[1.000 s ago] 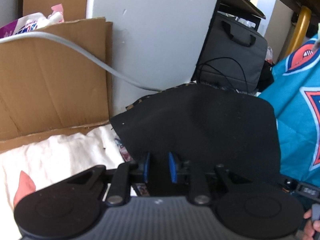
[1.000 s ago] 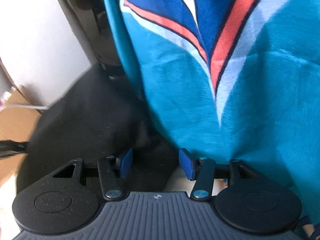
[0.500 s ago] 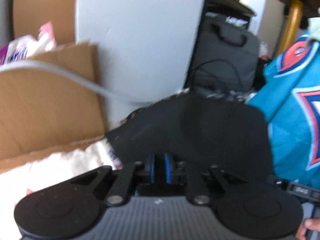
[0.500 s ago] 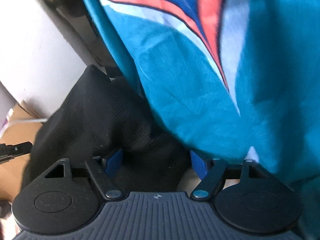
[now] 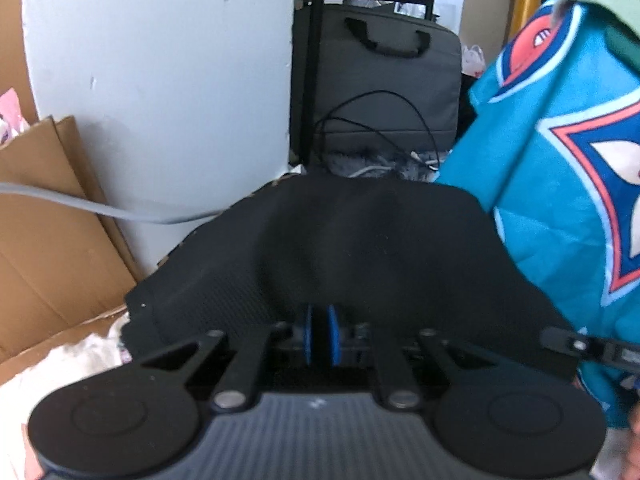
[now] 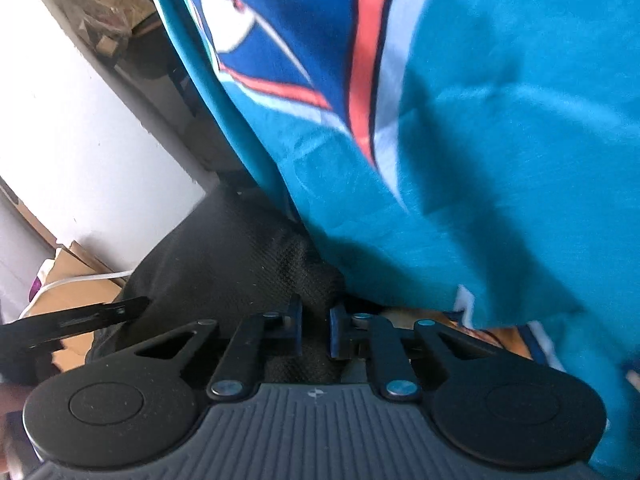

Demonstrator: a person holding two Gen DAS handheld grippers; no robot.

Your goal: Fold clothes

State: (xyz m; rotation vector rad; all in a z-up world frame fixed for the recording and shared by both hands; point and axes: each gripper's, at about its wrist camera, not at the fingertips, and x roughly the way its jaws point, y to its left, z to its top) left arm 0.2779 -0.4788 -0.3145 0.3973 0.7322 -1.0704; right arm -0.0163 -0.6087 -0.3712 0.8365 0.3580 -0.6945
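The left gripper (image 5: 320,334) was clamped on the black garment's (image 5: 360,248) near edge; the right gripper's (image 6: 315,330) fingers were closing on it, seemingly. The teal jersey (image 6: 480,160) beside it could snag.

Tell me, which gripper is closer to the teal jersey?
Right. The right gripper, jaws closing on the black garment, sits just under the teal jersey; the left gripper has it off to its right.
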